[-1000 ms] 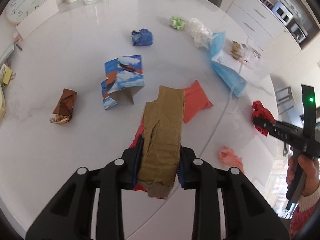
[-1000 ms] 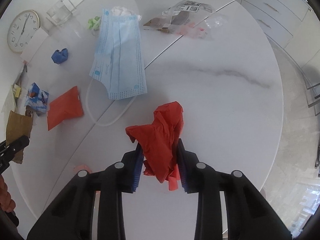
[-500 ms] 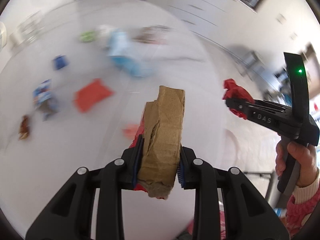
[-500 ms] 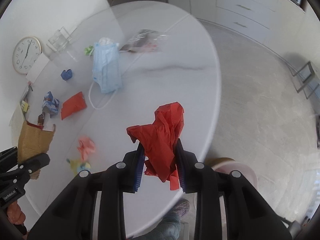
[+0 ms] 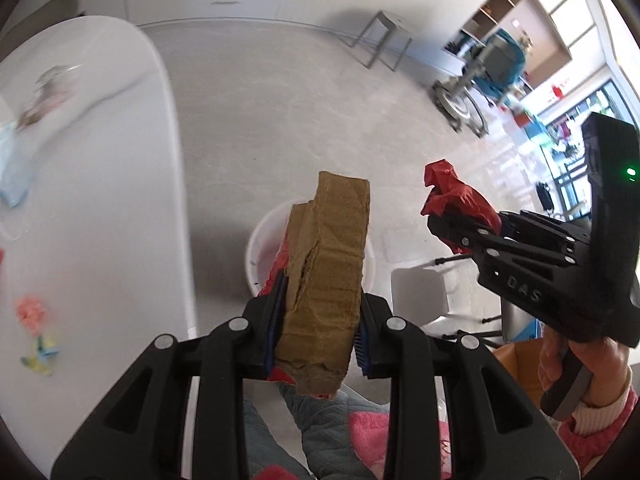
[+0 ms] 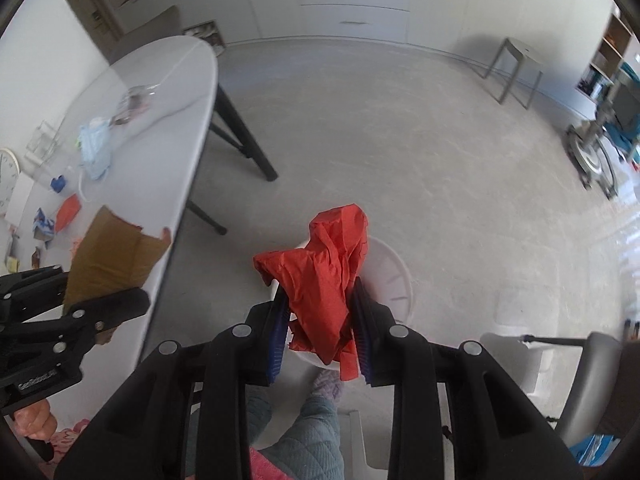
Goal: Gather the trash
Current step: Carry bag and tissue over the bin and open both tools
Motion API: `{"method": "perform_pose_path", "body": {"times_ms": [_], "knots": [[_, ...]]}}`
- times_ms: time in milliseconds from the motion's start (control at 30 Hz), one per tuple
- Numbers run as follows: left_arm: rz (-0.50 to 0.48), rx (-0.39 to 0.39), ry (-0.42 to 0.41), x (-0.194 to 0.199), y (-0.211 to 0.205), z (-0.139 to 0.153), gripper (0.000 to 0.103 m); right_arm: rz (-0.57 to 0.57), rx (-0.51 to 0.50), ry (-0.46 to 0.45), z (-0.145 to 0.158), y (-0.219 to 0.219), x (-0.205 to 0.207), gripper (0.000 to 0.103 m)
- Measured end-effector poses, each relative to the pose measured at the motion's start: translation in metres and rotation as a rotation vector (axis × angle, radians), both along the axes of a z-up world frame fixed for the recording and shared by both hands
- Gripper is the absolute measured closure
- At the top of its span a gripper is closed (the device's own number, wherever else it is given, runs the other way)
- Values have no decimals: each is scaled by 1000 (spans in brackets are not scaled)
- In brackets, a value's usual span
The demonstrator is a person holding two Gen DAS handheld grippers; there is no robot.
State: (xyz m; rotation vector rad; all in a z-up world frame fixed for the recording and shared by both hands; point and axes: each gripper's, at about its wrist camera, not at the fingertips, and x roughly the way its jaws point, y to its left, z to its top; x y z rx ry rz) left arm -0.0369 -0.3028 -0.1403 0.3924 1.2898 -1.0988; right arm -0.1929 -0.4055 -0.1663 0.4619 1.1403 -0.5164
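My left gripper (image 5: pixel 318 324) is shut on a folded brown cardboard piece (image 5: pixel 326 276), with a scrap of red wrapper pinched beside it. Under it on the floor stands a white bin (image 5: pixel 260 244), mostly hidden by the cardboard. My right gripper (image 6: pixel 320 334) is shut on a crumpled red paper (image 6: pixel 326 280), held over the same white bin (image 6: pixel 394 276). In the left wrist view the right gripper (image 5: pixel 440 220) shows at the right with the red paper (image 5: pixel 448 192). The left gripper (image 6: pixel 132 300) and its cardboard (image 6: pixel 112 260) appear at the left of the right wrist view.
The white table (image 6: pixel 168 128) lies to the left with a blue face mask (image 6: pixel 94 148), an orange-red paper (image 6: pixel 68 210), a blue wad (image 6: pixel 59 183) and other scraps. A grey stool (image 6: pixel 516 68) and a wheeled machine (image 6: pixel 592 148) stand farther off. A person's legs (image 6: pixel 316 436) are below.
Both grippers have swung off the table to the right and now hang over the floor above the white bin, each still clamped on its piece. The table has slid to the left edge.
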Motion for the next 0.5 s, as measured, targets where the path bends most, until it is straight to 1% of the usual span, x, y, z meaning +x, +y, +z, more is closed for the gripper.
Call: {"method": "perform_pose_path", "body": {"times_ms": [100, 167, 233, 300, 367, 433, 500], "knots": [[-45, 13, 23, -17, -29, -12, 74, -23, 0, 6, -1, -13, -21, 72], [-50, 35, 27, -26, -41, -19, 70, -32, 2, 8, -1, -19, -30, 71], [-52, 52, 24, -34, -50, -23, 53, -36, 7, 7, -2, -23, -34, 71], [-33, 70, 21, -38, -58, -27, 42, -36, 10, 9, -5, -25, -40, 71], [-19, 69, 23, -41, -61, -26, 40, -35, 16, 10, -7, -26, -42, 71], [-5, 76, 20, -42, -59, -24, 32, -32, 23, 11, -9, -28, -46, 71], [17, 76, 4, -42, -56, -20, 30, -27, 29, 11, -11, -29, -47, 71]]}}
